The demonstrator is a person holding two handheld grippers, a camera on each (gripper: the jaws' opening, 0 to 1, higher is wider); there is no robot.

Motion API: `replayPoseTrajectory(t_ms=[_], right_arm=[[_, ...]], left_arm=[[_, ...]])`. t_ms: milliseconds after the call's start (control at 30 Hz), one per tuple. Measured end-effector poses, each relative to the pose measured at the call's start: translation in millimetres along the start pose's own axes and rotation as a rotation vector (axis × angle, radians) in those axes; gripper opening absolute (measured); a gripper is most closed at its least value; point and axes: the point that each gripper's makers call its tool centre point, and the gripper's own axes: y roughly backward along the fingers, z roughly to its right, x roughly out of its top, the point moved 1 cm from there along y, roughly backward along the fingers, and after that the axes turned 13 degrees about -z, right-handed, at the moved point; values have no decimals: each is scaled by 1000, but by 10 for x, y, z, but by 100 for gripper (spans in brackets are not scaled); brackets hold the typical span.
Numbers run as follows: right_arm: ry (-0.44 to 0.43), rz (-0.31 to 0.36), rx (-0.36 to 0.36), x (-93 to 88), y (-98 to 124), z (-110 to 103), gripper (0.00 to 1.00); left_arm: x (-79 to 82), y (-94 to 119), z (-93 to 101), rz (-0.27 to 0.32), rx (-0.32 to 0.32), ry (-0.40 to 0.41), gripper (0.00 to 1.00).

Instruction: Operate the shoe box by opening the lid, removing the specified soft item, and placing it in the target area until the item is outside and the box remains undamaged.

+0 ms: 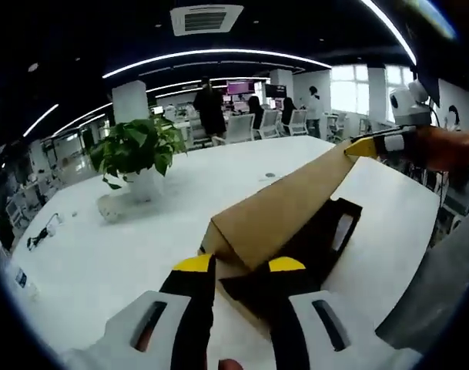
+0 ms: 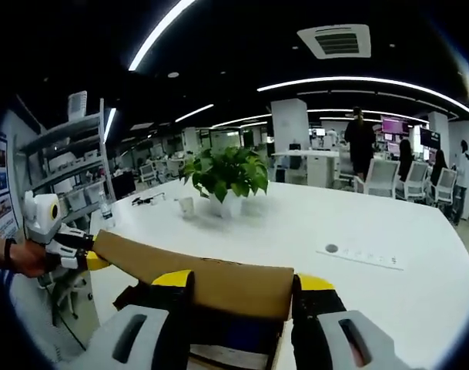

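The left gripper has its jaws apart around the near corner of the shoe box. The right gripper, jaws apart, straddles the raised lid near the tabletop edge.

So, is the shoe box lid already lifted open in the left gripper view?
Yes, the cardboard lid is raised at a slant above the shoe box, whose dark inside shows beneath it, on the white table.

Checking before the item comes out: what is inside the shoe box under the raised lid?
Under the raised lid the shoe box shows dark contents and a pale strip; what they are cannot be told, since the lid covers most.
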Motion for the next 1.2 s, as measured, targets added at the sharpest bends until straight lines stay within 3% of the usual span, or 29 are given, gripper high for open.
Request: replayPoseTrajectory(t_ms=[133,300,700,933,1067,1200], right_arm=[[-2,6,7,55,-30,24,47],[15,8,24,69,-2,14,46],[27,22,87,-5,61,88,43],[82,-53,-12,-127,-7,247,33],[90,-79,-34,-132,-118,304,27],[59,-65,-50,-71,-191,373,18]], left_arm=[[54,-2,-109,4,63,-2,10],[118,-26,-145,1,89,16,7],[185,-50,-216,6,72,54,6],[218,-56,-252,9,64,72,5],[243,-64,-282,10,62,81,5],[276,-71,-311,12,61,89,5]])
